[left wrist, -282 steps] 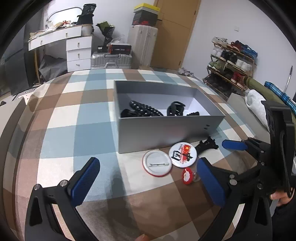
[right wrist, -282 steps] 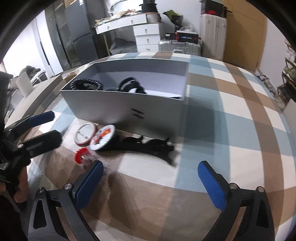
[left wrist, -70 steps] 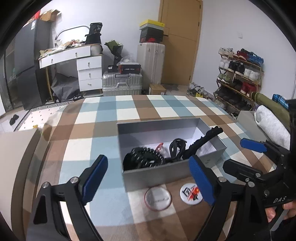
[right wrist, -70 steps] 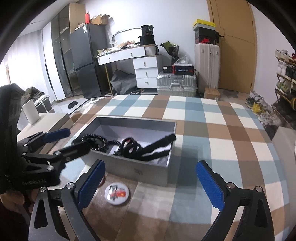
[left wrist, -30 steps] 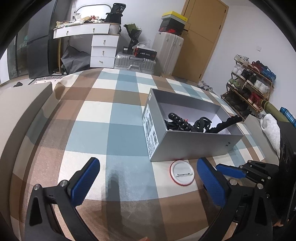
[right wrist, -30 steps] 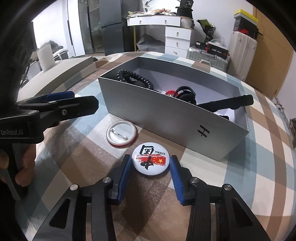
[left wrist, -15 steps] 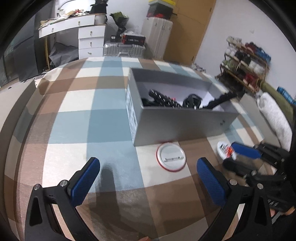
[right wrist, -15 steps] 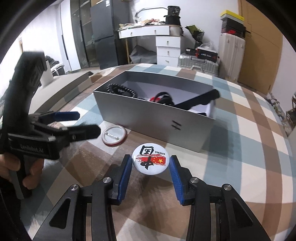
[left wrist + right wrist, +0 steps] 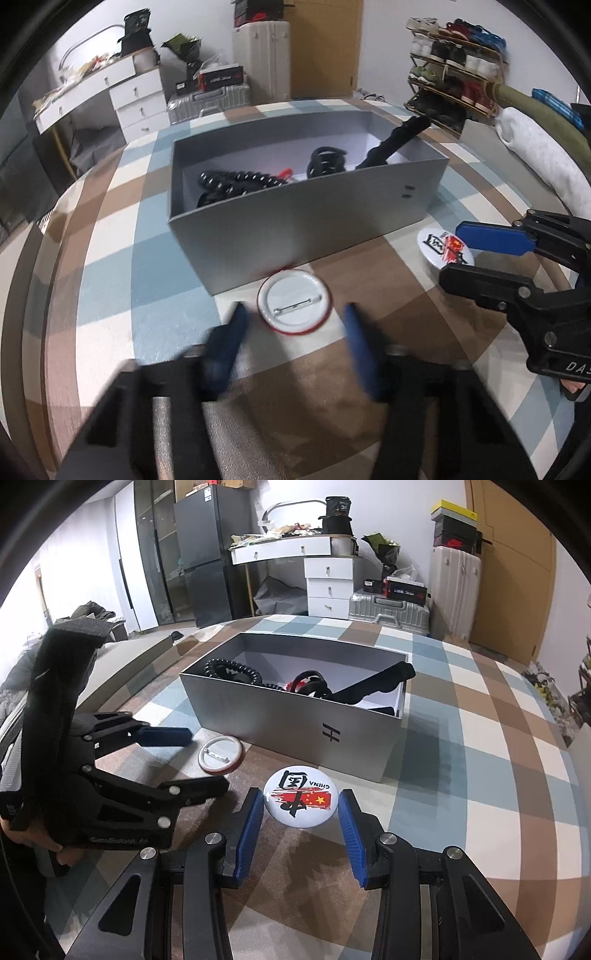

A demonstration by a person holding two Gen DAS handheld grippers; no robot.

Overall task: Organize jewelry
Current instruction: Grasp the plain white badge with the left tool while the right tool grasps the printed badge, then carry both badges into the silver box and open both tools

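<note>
Left wrist view: the left gripper (image 9: 293, 334) has come in over the upturned badge (image 9: 294, 302), which half a second ago lay well ahead of wide-spread jaws. The jaws are closing now, blurred, with the badge just ahead of and between the tips; the pads are not yet on its rim. The grey box (image 9: 295, 221) stands directly beyond.

Right wrist view: the right gripper (image 9: 301, 821) stays clamped on the printed badge (image 9: 300, 795), one pad on each side of its rim. It appears lifted slightly, as before. The box (image 9: 295, 723) lies ahead.

Judgement: both remaining badges are now being handled; only boxing them appears left.
</note>
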